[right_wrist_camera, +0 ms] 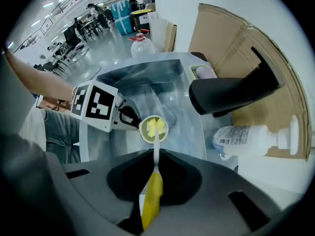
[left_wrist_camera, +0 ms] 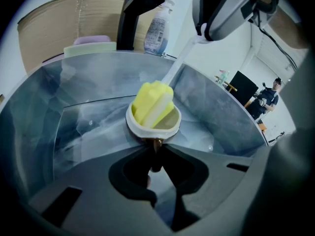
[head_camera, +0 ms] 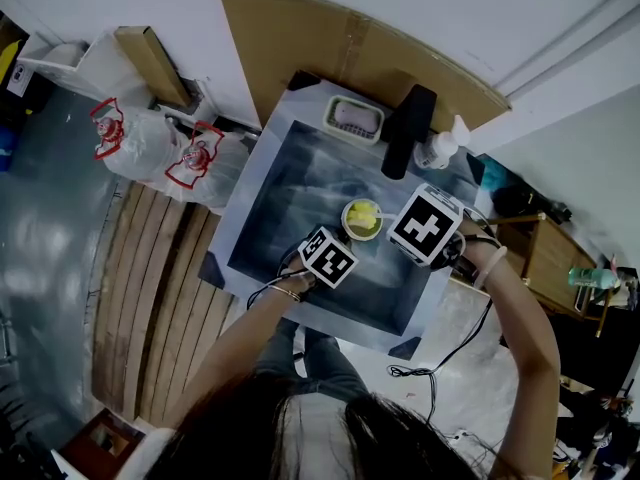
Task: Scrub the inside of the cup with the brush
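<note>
A white cup (head_camera: 362,219) stands in the steel sink (head_camera: 290,178), right of the basin's middle. The brush's yellow sponge head (left_wrist_camera: 152,103) is down inside the cup (left_wrist_camera: 153,121), with its white shaft rising up and to the right. My left gripper (left_wrist_camera: 156,154) is shut on the cup's small handle at the near side of the rim. My right gripper (right_wrist_camera: 155,156) points straight down over the cup (right_wrist_camera: 154,129) and is shut on the brush's yellow handle (right_wrist_camera: 151,200). In the head view both marker cubes flank the cup, the left one (head_camera: 328,256) lower, the right one (head_camera: 428,224) beside it.
A black faucet (head_camera: 405,128) reaches over the sink's back edge. A soap dish (head_camera: 352,118) sits to its left and a pump bottle (head_camera: 440,148) to its right. Brown cardboard (head_camera: 330,48) leans behind. Water jugs (head_camera: 150,143) stand on the floor at the left.
</note>
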Tool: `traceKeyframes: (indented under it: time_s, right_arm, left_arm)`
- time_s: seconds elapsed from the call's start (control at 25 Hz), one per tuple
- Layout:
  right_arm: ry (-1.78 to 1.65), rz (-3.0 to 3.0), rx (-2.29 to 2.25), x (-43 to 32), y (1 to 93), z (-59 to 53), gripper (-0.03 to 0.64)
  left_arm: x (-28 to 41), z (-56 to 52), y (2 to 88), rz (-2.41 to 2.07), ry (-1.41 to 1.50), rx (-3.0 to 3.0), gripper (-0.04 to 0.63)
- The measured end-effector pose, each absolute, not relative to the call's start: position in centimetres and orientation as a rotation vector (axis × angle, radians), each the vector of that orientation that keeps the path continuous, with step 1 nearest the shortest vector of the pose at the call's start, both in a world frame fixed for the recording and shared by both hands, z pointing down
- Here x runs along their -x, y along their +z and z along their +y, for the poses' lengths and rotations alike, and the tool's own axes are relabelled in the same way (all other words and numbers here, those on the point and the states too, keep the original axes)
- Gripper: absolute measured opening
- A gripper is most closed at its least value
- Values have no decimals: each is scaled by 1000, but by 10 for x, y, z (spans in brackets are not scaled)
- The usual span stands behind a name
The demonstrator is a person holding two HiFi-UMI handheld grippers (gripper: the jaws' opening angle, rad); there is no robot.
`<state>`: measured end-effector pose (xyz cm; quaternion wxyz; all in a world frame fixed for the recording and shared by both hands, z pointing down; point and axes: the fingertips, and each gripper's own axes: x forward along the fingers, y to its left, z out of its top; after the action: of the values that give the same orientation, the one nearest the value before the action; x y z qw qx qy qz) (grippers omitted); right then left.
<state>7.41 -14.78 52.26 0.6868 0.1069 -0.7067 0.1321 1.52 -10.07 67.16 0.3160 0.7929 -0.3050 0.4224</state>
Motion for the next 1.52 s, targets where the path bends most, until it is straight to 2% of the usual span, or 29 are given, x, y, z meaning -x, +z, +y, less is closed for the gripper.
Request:
traceKeyframes:
  time_s: [0.4, 0.68, 1.52]
  right_arm:
    - [187, -1487, -172, -88, 529, -130, 49]
    - [276, -1570, -181, -71, 521, -132, 49]
    - [195, -1486, -169, -83, 531, -124, 49]
  left_arm:
    - [-15, -100, 672, -802, 1115, -2085, 69]
    - [-15, -100, 673, -800, 1114, -2084, 69]
    - [-14, -99, 674, -815, 1166, -2087, 67]
